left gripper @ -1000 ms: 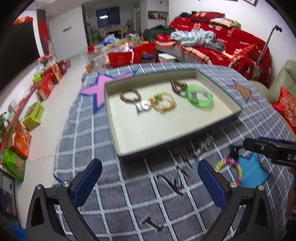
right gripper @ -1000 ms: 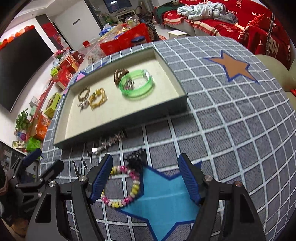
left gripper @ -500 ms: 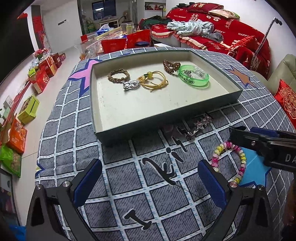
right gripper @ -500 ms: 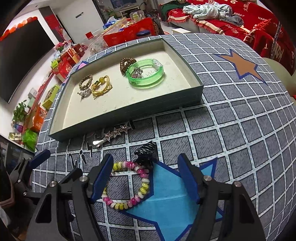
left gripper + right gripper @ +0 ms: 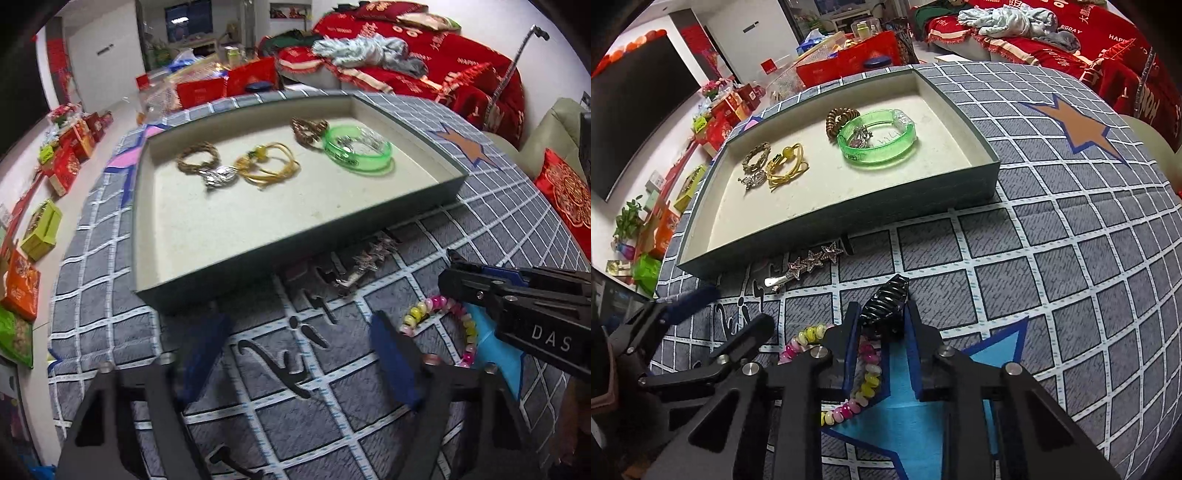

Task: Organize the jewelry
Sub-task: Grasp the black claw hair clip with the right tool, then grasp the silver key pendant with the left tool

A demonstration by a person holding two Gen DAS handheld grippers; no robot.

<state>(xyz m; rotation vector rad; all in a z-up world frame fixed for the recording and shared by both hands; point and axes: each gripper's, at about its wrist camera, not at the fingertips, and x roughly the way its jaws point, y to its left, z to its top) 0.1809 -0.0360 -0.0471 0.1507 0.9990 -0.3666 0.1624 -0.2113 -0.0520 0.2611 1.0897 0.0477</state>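
Black plastic claw clip (image 5: 884, 310) is light, stiff, slippery; right gripper (image 5: 881, 334) jaws, just closing, pinch its sides. Left gripper (image 5: 301, 354) jaws spread, empty.

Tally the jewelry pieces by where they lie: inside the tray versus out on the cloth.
In the tray: 6 (green bangle, charm inside it, brown coil, yellow tie, braided bracelet, silver piece)
On the cloth: 3 (star clip, black claw clip, bead bracelet)
Total: 9

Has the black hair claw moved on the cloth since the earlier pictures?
No. The black hair claw lies at the blue star's upper tip as before; the right tool has just closed on it.
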